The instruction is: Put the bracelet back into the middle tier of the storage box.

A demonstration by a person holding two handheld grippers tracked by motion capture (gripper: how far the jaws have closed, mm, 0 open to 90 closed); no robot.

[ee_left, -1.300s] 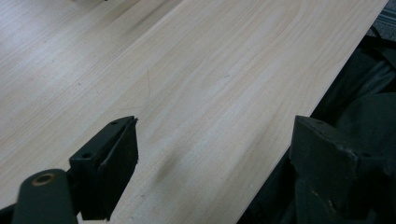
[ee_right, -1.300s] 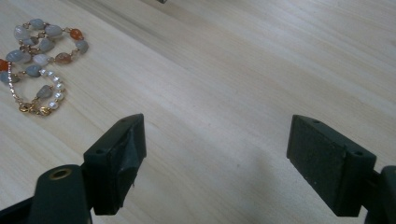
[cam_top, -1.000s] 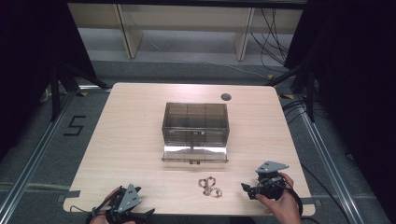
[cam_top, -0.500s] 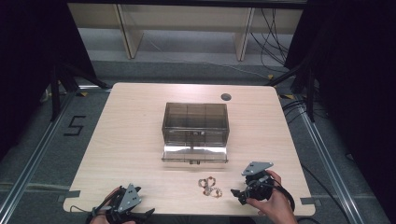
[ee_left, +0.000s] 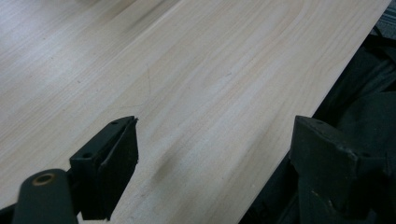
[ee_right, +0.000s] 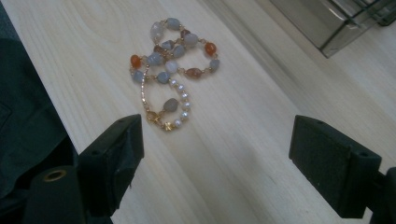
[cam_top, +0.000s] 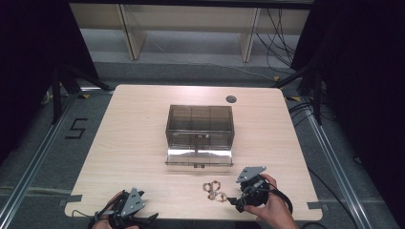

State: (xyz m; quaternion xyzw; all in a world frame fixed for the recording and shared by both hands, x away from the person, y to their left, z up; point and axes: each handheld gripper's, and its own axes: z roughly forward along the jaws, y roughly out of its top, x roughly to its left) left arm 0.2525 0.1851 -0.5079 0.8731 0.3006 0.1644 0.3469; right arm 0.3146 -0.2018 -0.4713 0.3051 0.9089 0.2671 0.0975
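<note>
High view: a light wooden table [cam_top: 143, 124] carries a smoky transparent box [cam_top: 199, 126] at its centre, its front flap folded down flat onto the tabletop toward the person. A small dark round disc [cam_top: 231, 99] sits near the far right edge of the table, well apart from the box. A tangle of beaded bracelets [cam_top: 214, 190] lies on the bare wood between the box's flap and the near edge. The right gripper [cam_top: 235, 202], held in the person's right hand [cam_top: 270, 210], is positioned just beside the bracelets on their right, its tips pointing toward them; no contact is visible. The left gripper [cam_top: 148, 220] rests at the near left corner of the table in the left hand [cam_top: 107, 219], well apart from both box and bracelets. Right gripper view: the bracelets [ee_right: 173, 70] show grey, orange and pearl-white beads with gold links, lying ahead of the jaws and nearer the left jaw; the jaws stand wide apart with nothing between them but wood. A corner of the box [ee_right: 336, 23] shows at the upper right. Left gripper view: the jaws are likewise spread wide over bare table [ee_left: 187, 93] at its edge, holding nothing.
</note>
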